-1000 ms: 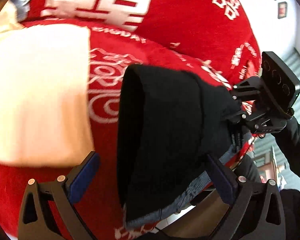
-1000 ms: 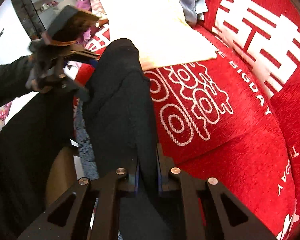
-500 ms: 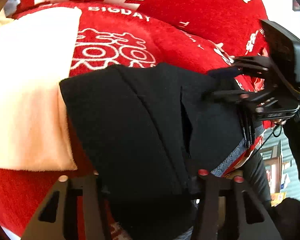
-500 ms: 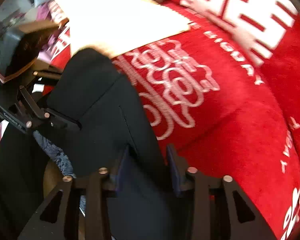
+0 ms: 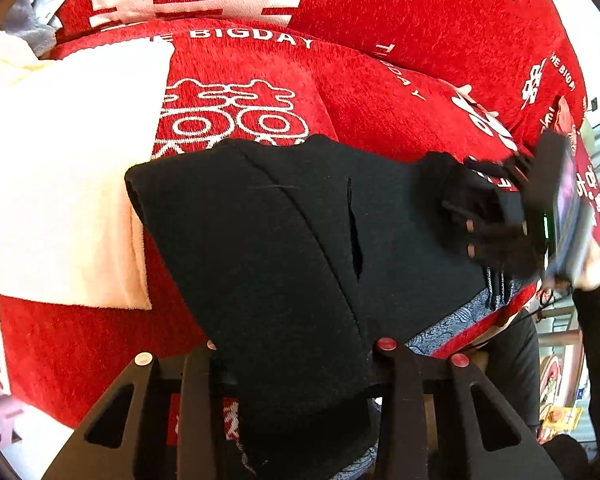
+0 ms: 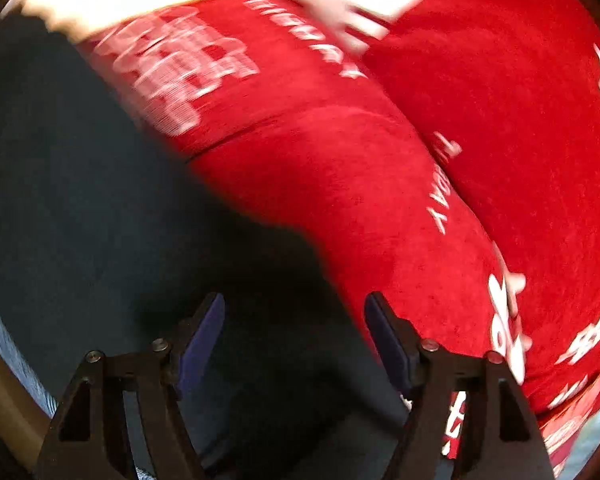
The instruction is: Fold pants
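Those black pants (image 5: pixel 284 240) are soft and floppy, lying folded on the red blanket (image 5: pixel 372 92) at about 6 o'clock, left claw (image 5: pixel 296 354) just clenched onto the near folded edge, right claw (image 6: pixel 296 336) just released and hovering; grab thick edges.

Black pants (image 5: pixel 284 240), folded, on red cover

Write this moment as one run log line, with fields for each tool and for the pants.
left tool: closing on pants | right tool: opening, pads off cloth | pants: folded, on red cover
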`<state>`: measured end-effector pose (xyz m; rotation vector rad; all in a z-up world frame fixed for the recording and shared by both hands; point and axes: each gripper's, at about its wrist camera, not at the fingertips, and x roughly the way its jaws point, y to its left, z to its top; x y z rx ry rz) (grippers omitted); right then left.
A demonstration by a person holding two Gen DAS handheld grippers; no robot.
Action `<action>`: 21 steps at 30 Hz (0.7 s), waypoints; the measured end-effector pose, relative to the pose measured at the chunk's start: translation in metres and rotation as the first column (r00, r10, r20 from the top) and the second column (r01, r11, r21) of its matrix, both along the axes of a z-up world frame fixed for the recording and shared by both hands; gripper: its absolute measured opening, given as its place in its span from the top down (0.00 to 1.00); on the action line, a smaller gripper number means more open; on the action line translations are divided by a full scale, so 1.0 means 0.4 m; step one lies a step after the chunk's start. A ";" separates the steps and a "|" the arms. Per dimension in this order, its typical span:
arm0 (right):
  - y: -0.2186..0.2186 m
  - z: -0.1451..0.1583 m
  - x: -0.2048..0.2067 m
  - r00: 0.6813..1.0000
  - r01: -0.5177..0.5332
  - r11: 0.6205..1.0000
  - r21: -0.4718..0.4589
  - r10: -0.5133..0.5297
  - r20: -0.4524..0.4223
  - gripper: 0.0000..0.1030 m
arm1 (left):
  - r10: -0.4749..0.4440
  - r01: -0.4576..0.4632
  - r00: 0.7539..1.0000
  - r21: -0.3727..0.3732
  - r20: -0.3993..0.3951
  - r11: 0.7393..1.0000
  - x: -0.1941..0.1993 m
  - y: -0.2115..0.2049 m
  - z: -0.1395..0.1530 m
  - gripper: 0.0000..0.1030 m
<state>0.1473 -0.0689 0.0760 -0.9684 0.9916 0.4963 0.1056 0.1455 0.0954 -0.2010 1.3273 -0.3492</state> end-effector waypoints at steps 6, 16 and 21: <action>-0.021 0.007 -0.118 0.957 -0.144 0.987 0.064 0.156 -0.246 0.35 | -0.002 0.003 1.000 0.051 -0.004 0.999 0.002 -0.042 0.029 0.65; -0.110 0.086 -0.064 0.954 -0.029 0.973 0.231 0.096 -0.283 0.29 | -0.068 0.058 0.994 0.129 0.081 0.990 -0.011 -0.149 0.188 0.66; -0.288 0.200 -0.080 0.982 0.048 0.954 0.297 0.010 -0.190 0.19 | -0.132 0.113 0.987 0.176 0.097 0.978 0.001 -0.272 0.253 0.79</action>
